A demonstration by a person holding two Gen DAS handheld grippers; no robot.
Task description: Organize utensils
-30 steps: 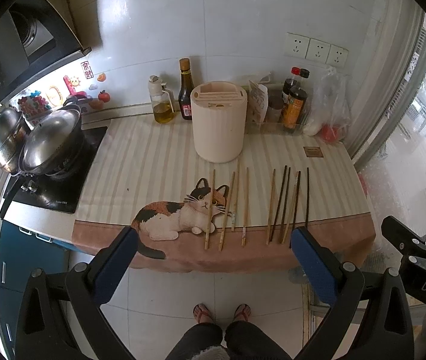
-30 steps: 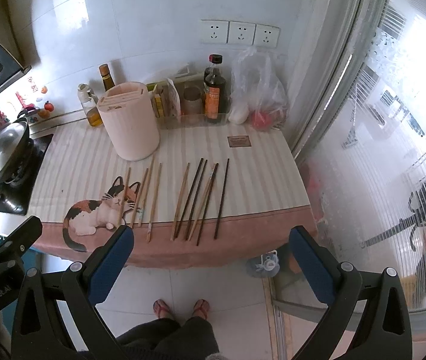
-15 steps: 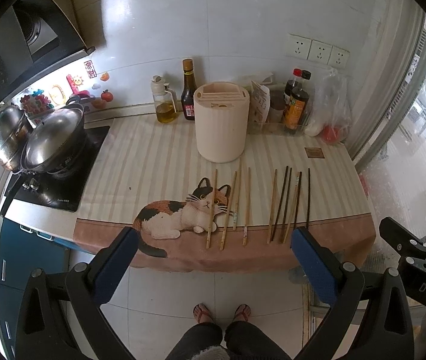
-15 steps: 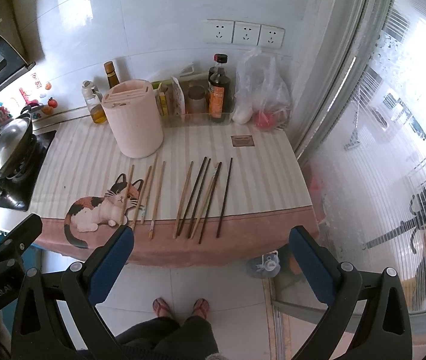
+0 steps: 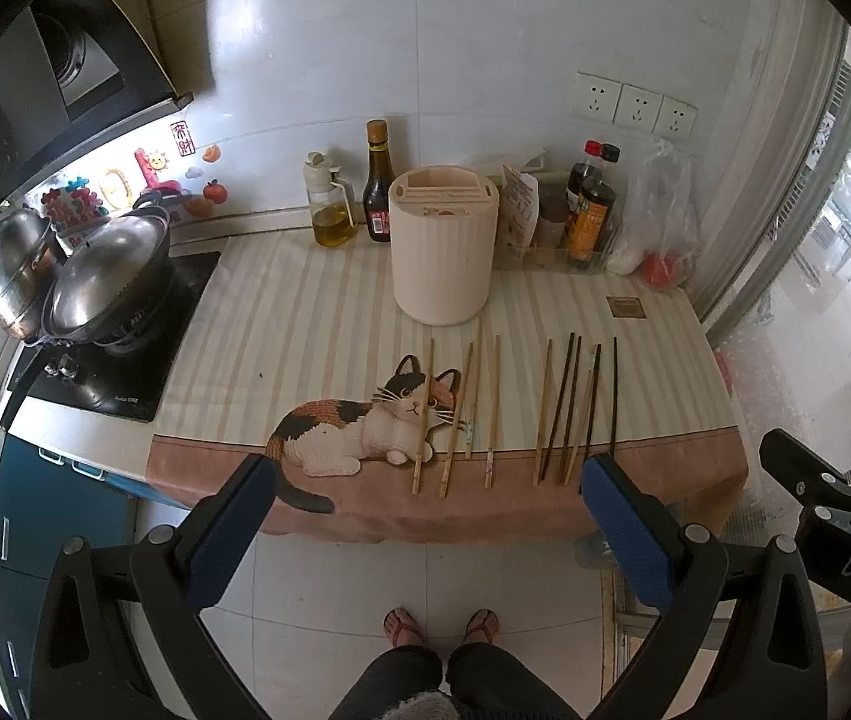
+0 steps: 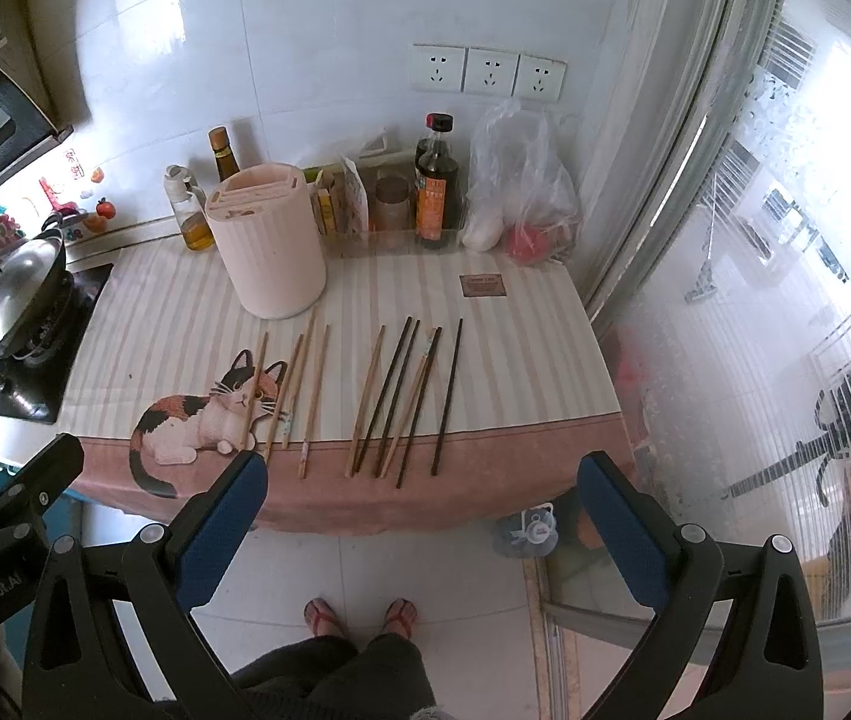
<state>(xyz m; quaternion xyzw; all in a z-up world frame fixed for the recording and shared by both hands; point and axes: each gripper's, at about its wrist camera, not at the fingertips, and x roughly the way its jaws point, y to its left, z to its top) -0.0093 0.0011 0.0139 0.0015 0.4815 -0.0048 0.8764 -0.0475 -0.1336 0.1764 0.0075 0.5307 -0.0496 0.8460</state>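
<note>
Chopsticks (image 5: 516, 411) are lying in two groups mid-frame on the cat-print cloth (image 5: 281, 336), below the cream holder (image 5: 443, 246); the left gripper (image 5: 425, 516) is hanging wide apart.
</note>
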